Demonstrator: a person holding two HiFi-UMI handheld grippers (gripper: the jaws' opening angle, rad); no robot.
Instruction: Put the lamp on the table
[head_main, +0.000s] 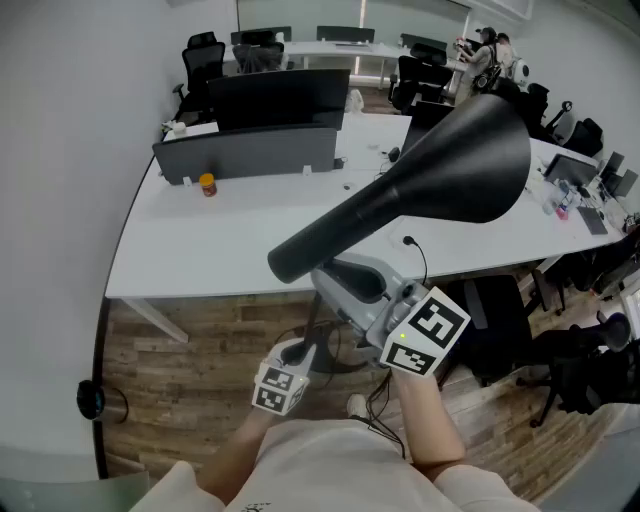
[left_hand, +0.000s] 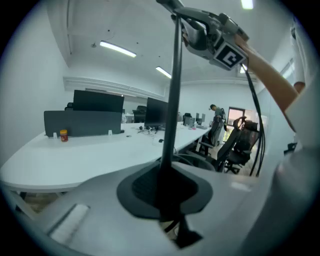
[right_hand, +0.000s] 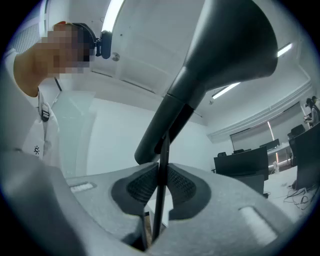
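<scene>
A black lamp with a wide cone shade (head_main: 440, 170) and a thin black pole hangs in the air in front of the white table (head_main: 230, 240). My right gripper (head_main: 350, 285) is shut on the pole just below the shade; in the right gripper view the pole (right_hand: 163, 155) runs up between the padded jaws to the shade (right_hand: 225, 50). My left gripper (head_main: 295, 360) sits lower and is shut on the same pole (left_hand: 173, 100), which rises from its jaws (left_hand: 162, 192). The right gripper (left_hand: 210, 35) shows above it. The lamp's foot is hidden.
A black partition with monitors (head_main: 250, 150) and a small orange-lidded jar (head_main: 207, 184) stand at the table's far left. A cable (head_main: 412, 248) lies near the front edge. Black office chairs (head_main: 500, 310) stand at the right, on the wood floor. People sit at the far back (head_main: 485, 50).
</scene>
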